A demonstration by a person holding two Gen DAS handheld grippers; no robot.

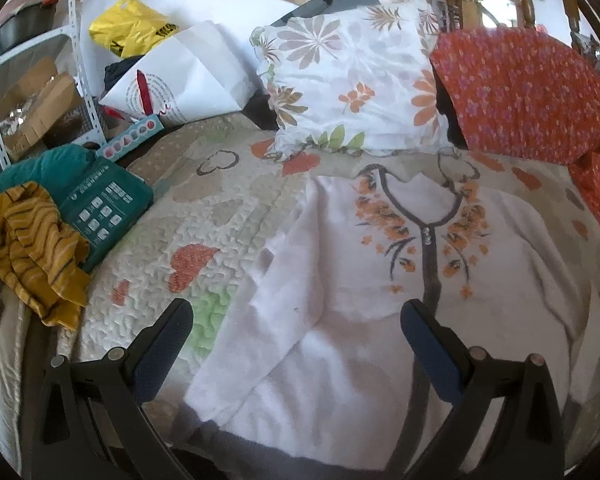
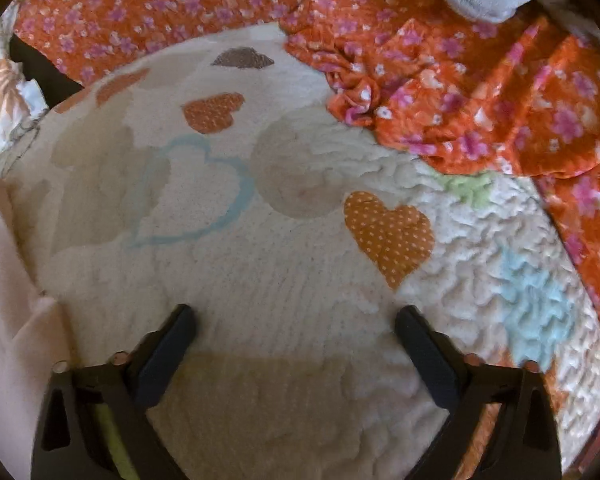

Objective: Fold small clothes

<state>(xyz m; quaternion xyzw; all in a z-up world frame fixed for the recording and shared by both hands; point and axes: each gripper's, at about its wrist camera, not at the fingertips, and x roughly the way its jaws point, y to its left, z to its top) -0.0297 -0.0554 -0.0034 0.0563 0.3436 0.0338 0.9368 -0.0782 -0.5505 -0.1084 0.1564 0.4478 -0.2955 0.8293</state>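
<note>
Here left tool (image 1: 298,318) apart above white top (image 1: 380,264); right tool (image 2: 296,324) apart, empty, over quilt (image 2: 284,264).

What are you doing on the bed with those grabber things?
A person is folding small clothes with a gripper in each hand. A white top with orange flowers lies on the quilt, one side flipped over. The left gripper hangs open over it; the right gripper is open above bare quilt. Neither holds anything.

White embroidered top (image 1: 400,264) spread on heart quilt (image 1: 204,216), left gripper (image 1: 296,312) wide apart above
</note>
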